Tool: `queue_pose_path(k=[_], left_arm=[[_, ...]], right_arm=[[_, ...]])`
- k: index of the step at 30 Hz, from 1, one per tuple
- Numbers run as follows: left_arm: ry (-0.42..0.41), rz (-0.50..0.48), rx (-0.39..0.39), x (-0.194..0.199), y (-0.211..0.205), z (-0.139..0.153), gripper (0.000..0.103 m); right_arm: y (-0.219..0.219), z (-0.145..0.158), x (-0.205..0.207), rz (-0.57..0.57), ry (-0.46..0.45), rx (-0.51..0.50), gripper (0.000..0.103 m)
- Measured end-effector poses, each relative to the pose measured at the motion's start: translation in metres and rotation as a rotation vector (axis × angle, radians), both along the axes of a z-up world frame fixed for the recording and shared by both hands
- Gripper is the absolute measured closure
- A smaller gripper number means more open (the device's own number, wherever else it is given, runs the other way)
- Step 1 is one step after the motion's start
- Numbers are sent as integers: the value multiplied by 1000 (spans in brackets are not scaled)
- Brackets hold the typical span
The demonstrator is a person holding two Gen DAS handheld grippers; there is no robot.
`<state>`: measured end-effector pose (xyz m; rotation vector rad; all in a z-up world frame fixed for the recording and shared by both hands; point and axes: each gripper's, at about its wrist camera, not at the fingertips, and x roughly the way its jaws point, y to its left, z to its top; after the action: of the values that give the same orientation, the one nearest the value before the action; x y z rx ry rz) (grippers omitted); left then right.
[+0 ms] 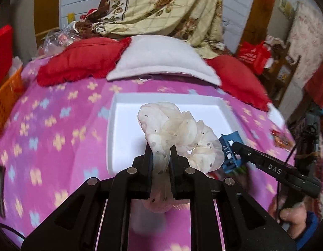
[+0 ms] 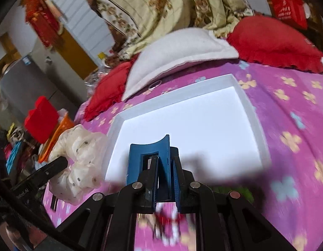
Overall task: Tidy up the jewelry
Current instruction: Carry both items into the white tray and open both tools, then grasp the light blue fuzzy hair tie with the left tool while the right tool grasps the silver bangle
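Note:
My left gripper [image 1: 161, 149] is shut on a cream dotted scrunchie [image 1: 178, 133] and holds it above the near edge of a white tray [image 1: 128, 106] on the pink flowered bedspread. My right gripper [image 2: 164, 161] is shut on a blue hair claw clip [image 2: 148, 156], held over the tray's [image 2: 234, 79] near edge. In the left wrist view the right gripper [image 1: 234, 146] with the blue clip [image 1: 230, 150] is just right of the scrunchie. In the right wrist view the scrunchie [image 2: 81, 152] and the left gripper's fingers [image 2: 56, 164] are at the left.
Red pillows [image 1: 81, 60] and a white pillow [image 1: 161, 60] lie behind the tray, with a flowered quilt [image 1: 161, 6] heaped beyond. An orange basket [image 1: 6, 102] stands at the bed's left edge. Small red items [image 2: 167, 219] lie blurred on the bedspread under the right gripper.

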<state>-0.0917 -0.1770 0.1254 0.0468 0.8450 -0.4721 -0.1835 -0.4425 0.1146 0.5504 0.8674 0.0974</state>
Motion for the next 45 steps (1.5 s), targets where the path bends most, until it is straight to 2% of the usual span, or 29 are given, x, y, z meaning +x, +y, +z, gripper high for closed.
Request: queue_pose_path(k=[4, 9, 12, 14, 15, 16, 17, 18, 20, 22, 26, 30, 33, 36, 38, 40, 45], left_arm=[[31, 28, 57, 59, -15, -26, 91], [80, 76, 71, 115, -17, -56, 91], [102, 77, 75, 133, -18, -65, 90], [96, 73, 84, 139, -19, -67, 85], [90, 68, 81, 140, -19, -66, 81], [90, 63, 73, 140, -19, -65, 72], [91, 60, 62, 140, -19, -63, 65], [92, 59, 45, 141, -17, -61, 63], [97, 60, 23, 139, -14, -54, 62], [101, 56, 4, 131, -9, -43, 62], [44, 36, -10, 92, 6, -11, 61], [-13, 36, 27, 28, 25, 4, 47], [-24, 38, 31, -17, 38, -8, 43], [16, 36, 13, -45, 42, -35, 43], [55, 25, 1, -50, 41, -52, 43], [80, 33, 20, -53, 37, -67, 43], [81, 18, 12, -51, 36, -82, 43]], right_arm=[[0, -19, 55, -27, 55, 29, 91], [3, -43, 103, -40, 106, 60, 91], [7, -52, 121, -27, 121, 67, 91], [11, -55, 129, -17, 133, 79, 91], [12, -54, 131, -21, 129, 78, 87], [11, -53, 130, -25, 124, 72, 84], [11, -49, 130, -33, 117, 53, 70], [11, -46, 128, -38, 106, 36, 57], [6, -35, 120, -44, 84, 11, 56], [0, -22, 106, -35, 60, 12, 56], [-16, 11, 44, -7, -13, 4, 56], [-34, 17, -32, -3, -62, 1, 56], [-43, 2, -72, -23, -50, -6, 56], [-52, -26, -94, -39, 5, 7, 56], [-52, -38, -99, -40, 34, -7, 56], [-47, -41, -96, -14, 47, -27, 62], [-24, -36, -92, 49, 5, -122, 63]])
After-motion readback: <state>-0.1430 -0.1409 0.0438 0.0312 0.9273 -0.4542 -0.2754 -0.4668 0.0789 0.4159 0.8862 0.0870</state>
